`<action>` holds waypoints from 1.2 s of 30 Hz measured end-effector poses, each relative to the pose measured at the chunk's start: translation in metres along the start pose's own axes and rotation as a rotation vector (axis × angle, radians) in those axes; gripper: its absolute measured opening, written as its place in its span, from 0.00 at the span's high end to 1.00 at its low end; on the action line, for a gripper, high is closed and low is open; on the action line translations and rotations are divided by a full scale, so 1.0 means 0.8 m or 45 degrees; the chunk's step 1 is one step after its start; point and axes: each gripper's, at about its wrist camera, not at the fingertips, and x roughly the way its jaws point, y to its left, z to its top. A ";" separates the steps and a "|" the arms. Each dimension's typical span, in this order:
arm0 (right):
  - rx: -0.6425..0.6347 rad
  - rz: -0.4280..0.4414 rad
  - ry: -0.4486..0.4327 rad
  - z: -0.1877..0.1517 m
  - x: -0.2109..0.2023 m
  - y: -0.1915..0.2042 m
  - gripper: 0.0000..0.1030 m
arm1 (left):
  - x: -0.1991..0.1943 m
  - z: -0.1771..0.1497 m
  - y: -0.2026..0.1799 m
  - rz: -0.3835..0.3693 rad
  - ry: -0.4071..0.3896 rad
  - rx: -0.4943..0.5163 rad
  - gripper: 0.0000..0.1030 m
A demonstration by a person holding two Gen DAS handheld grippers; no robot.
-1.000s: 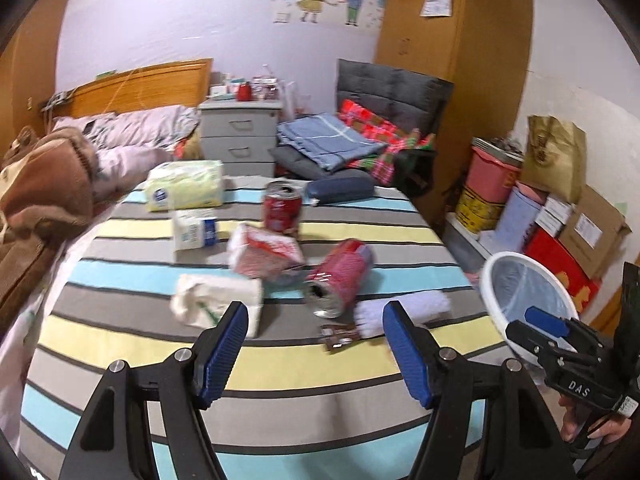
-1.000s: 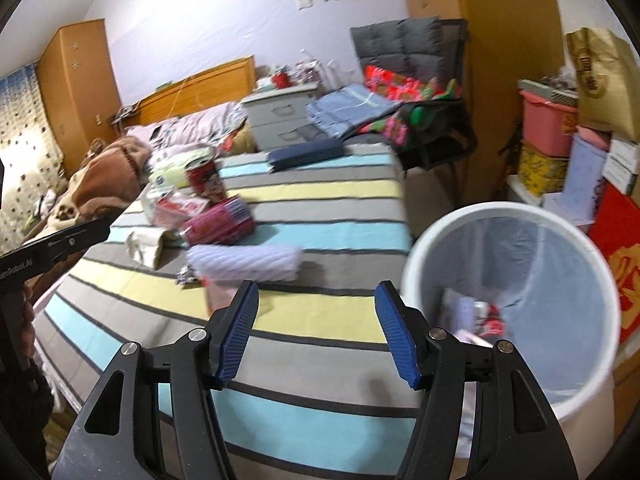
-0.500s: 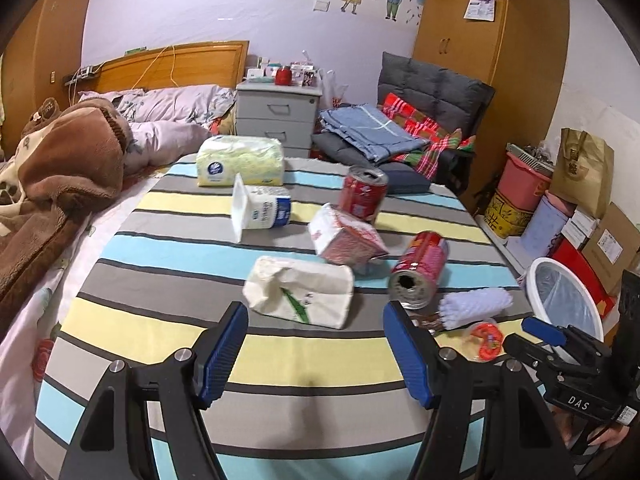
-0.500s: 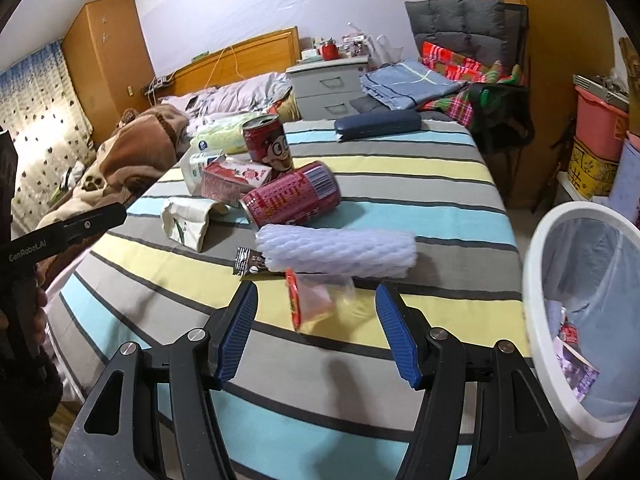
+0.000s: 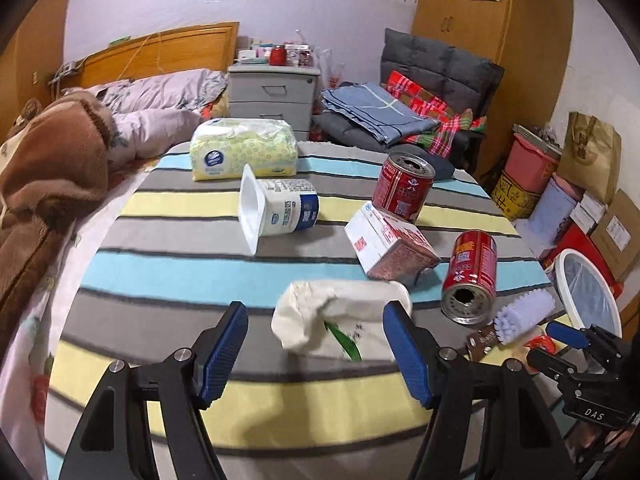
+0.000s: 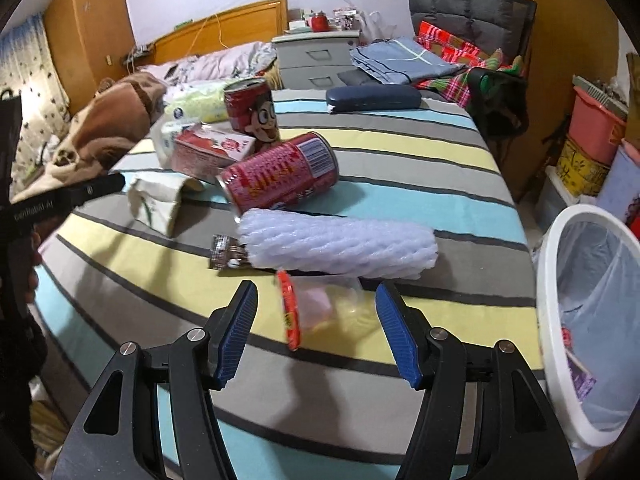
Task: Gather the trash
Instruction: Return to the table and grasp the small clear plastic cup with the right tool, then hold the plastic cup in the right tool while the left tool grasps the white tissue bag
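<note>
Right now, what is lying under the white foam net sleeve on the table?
A small dark brown wrapper sticks out from under the left end of the white foam net sleeve. How far it reaches beneath is hidden. The striped tablecloth lies below both.

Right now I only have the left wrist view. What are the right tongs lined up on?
Observer: The right tongs are open on either side of a clear wrapper with a red edge. It lies flat on the table's yellow stripe, just in front of the foam net.
Operator: Is there anything in the bin?
Observer: Yes. Through the bin opening I can see a few scraps at the bottom, one of them a purple printed piece.
</note>
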 end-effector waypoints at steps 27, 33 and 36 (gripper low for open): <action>0.107 -0.008 0.033 -0.005 0.000 -0.022 0.60 | 0.005 -0.023 -0.059 -0.161 0.045 0.206 0.32; 0.110 0.005 0.036 -0.005 0.003 -0.024 0.60 | 0.031 0.008 -0.042 -0.149 0.092 0.265 0.28; 0.109 0.008 0.039 -0.007 0.003 -0.023 0.60 | 0.051 0.013 -0.041 -0.132 0.112 0.324 0.28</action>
